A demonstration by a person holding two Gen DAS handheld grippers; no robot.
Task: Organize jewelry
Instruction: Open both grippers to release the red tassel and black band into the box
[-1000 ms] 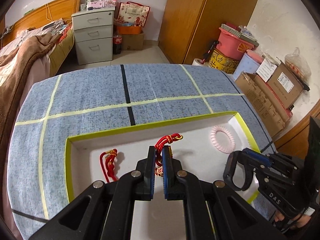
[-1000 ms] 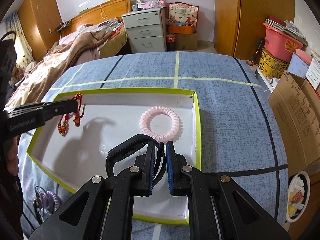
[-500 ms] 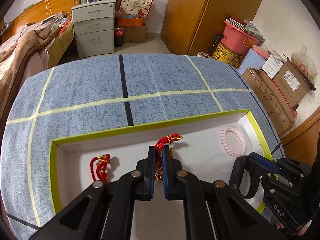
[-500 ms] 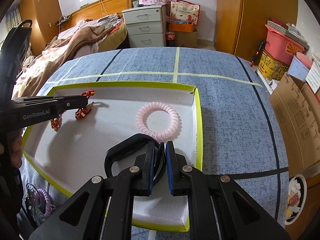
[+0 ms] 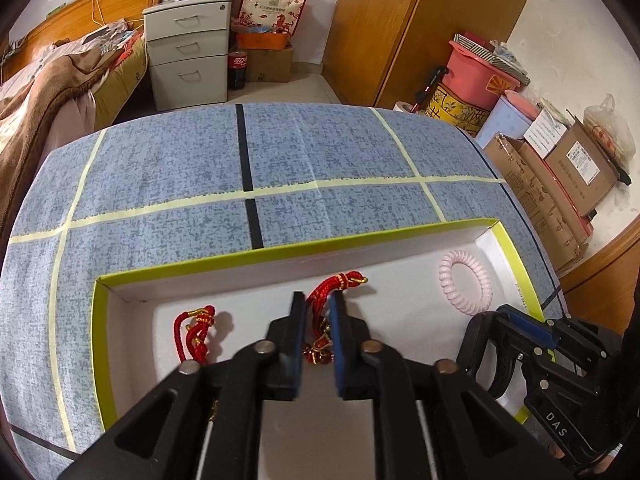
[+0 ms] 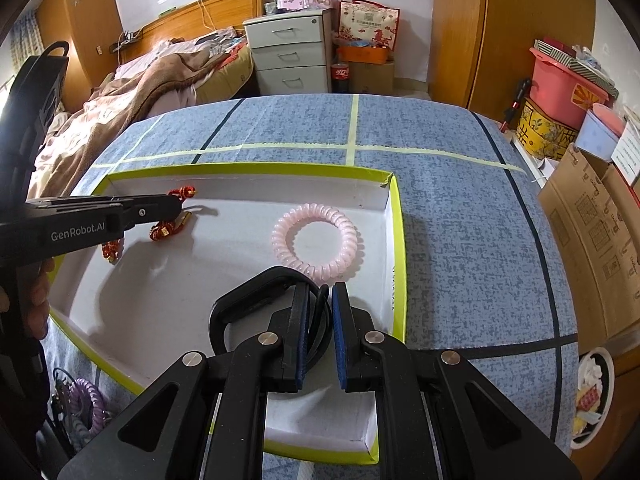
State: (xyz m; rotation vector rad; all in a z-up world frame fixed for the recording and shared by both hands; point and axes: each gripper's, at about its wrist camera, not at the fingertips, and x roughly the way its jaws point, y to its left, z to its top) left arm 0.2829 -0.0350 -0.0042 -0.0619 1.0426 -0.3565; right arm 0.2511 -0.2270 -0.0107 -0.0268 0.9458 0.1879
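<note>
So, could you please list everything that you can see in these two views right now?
tray: one, white with lime rim, on the table
table: one, blue cloth, taped lines
red cord bracelet: one, between the left jaws, over the tray
second red cord bracelet: one, tray's left end
pink coil band: one, tray's right part
black band: one, gripped over the tray
purple coil band: one, outside the tray, near left
drawer unit: one, grey, beyond the table
left gripper: jaws opening
right gripper: jaws shut on the black band

A grey drawer cabinet [image 5: 186, 50] stands beside a bed [image 6: 160, 76], with a cola bottle [image 5: 237, 66] and cardboard boxes [image 5: 560, 184] nearby.
</note>
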